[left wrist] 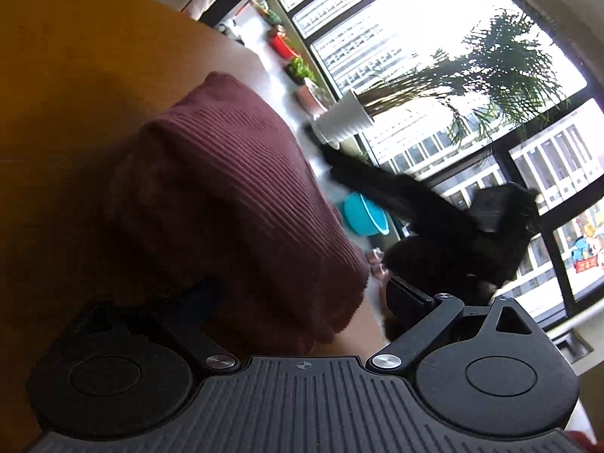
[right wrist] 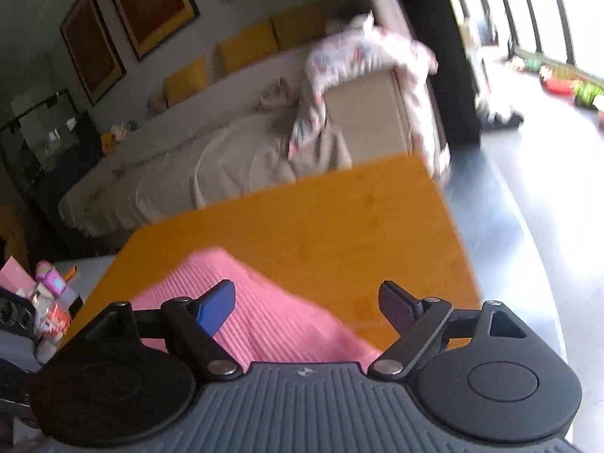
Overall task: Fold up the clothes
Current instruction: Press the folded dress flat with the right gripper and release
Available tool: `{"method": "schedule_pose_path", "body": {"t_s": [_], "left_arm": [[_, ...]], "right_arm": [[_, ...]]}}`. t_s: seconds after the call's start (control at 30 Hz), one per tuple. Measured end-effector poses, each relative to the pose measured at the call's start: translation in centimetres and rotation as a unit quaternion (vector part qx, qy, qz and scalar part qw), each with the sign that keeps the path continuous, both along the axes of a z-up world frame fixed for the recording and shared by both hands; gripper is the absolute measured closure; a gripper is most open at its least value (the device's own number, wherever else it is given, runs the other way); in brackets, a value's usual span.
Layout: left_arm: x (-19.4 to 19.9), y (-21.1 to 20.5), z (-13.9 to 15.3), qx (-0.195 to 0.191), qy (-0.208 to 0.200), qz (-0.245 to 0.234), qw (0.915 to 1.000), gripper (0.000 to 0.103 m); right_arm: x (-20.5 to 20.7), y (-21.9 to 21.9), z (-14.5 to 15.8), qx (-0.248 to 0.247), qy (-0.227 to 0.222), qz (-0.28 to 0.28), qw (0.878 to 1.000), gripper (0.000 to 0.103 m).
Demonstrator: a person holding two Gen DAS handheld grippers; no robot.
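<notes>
The left tongs [left wrist: 302,298] stand released, wide apart, nothing pressed between the fingers; the ribbed pink garment [left wrist: 234,196] lies folded on the orange bench [left wrist: 75,75] just ahead, reaching between them; the right tongs [right wrist: 305,302] also gape released above the garment's [right wrist: 264,313] near part, which lies on the bench [right wrist: 339,219]; beyond stands a sofa [right wrist: 234,166].
</notes>
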State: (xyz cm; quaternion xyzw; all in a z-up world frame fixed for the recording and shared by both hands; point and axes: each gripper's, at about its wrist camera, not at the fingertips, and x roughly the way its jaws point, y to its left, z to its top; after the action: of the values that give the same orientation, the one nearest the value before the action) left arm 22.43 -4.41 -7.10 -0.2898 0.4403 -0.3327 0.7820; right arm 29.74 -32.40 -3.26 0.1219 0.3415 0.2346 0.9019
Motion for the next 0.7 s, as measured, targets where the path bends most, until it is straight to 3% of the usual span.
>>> {"method": "schedule_pose_path", "body": {"t_s": [0.13, 0.2, 0.27, 0.4, 0.5, 0.6, 0.7], "left_arm": [[0.9, 1.9, 0.2, 0.036, -0.027, 0.006, 0.9990, 0.030], [1.2, 3.5, 0.4, 0.063, -0.044, 0.019, 0.9969, 0.028], [1.3, 5.7, 0.7, 0.075, -0.052, 0.023, 0.9956, 0.024], [0.3, 8.7, 1.9, 0.041, -0.065, 0.014, 0.9969, 0.014], [-0.5, 9.1, 2.5, 0.058, -0.088, 0.024, 0.9941, 0.013], [-0.7, 9.7, 2.4, 0.063, -0.092, 0.048, 0.9925, 0.014], [-0.2, 10.4, 2.5, 0.068, -0.098, 0.073, 0.9902, 0.017]], "right_arm": [[-1.9, 1.0, -1.7, 0.054, 0.042, 0.010, 0.998, 0.024], [-3.5, 2.0, -1.3, 0.057, 0.043, 0.044, 0.996, 0.024], [-5.8, 3.2, -0.3, 0.010, 0.014, 0.069, 0.997, 0.024], [-9.4, 4.8, 2.1, -0.103, -0.089, 0.046, 0.990, 0.024], [-12.4, 7.2, 3.6, -0.126, -0.168, 0.059, 0.976, 0.023], [-13.9, 10.2, 2.9, -0.114, -0.183, 0.094, 0.972, 0.023], [-13.7, 13.9, 0.5, -0.174, -0.189, 0.107, 0.961, 0.035]]}}
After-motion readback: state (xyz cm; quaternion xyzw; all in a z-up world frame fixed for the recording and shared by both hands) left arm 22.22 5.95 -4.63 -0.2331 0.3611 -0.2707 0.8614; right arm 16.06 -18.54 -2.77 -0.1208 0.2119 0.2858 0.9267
